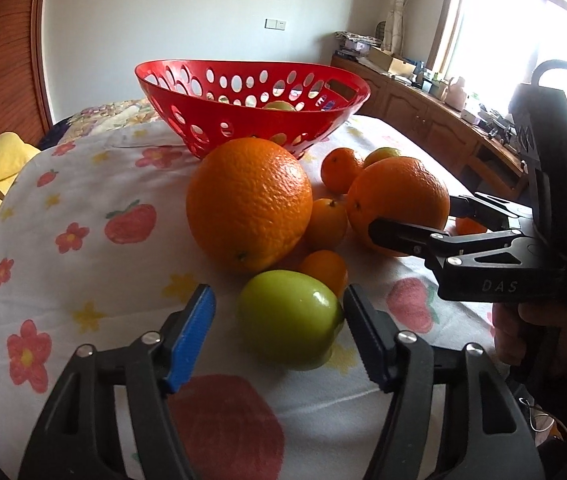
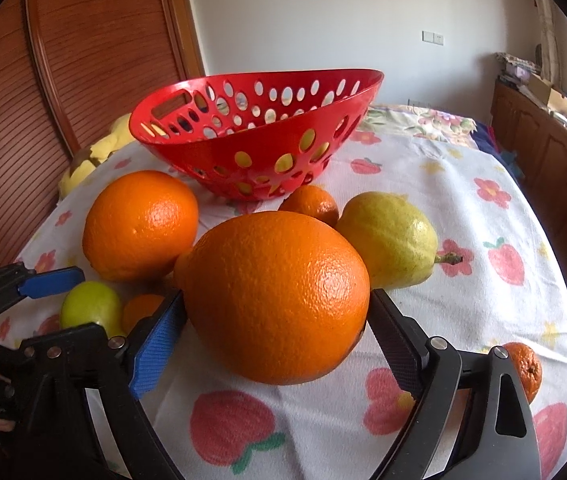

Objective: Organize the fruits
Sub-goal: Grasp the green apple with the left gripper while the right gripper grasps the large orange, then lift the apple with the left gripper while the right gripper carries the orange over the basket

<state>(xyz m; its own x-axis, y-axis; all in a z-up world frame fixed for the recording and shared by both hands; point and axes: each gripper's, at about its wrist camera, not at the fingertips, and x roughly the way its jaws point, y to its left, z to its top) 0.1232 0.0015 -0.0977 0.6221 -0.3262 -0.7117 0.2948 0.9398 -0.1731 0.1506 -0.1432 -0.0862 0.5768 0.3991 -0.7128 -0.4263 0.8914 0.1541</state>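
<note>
Pick-up step, both hands. The left gripper stands partly open around a green apple; its dark pad touches the fruit at 3 o'clock, the blue pad stands clear. The right gripper stands wide around a large orange on the flowered cloth, pads just beside the skin, contact uncertain. The red basket sits at 12 o'clock behind the fruit. Next, in my judgement: close both, lift, carry to basket.

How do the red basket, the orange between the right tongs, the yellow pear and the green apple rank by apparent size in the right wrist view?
1. red basket
2. orange, enlarged by nearness to the camera
3. yellow pear
4. green apple, partly hidden
</note>
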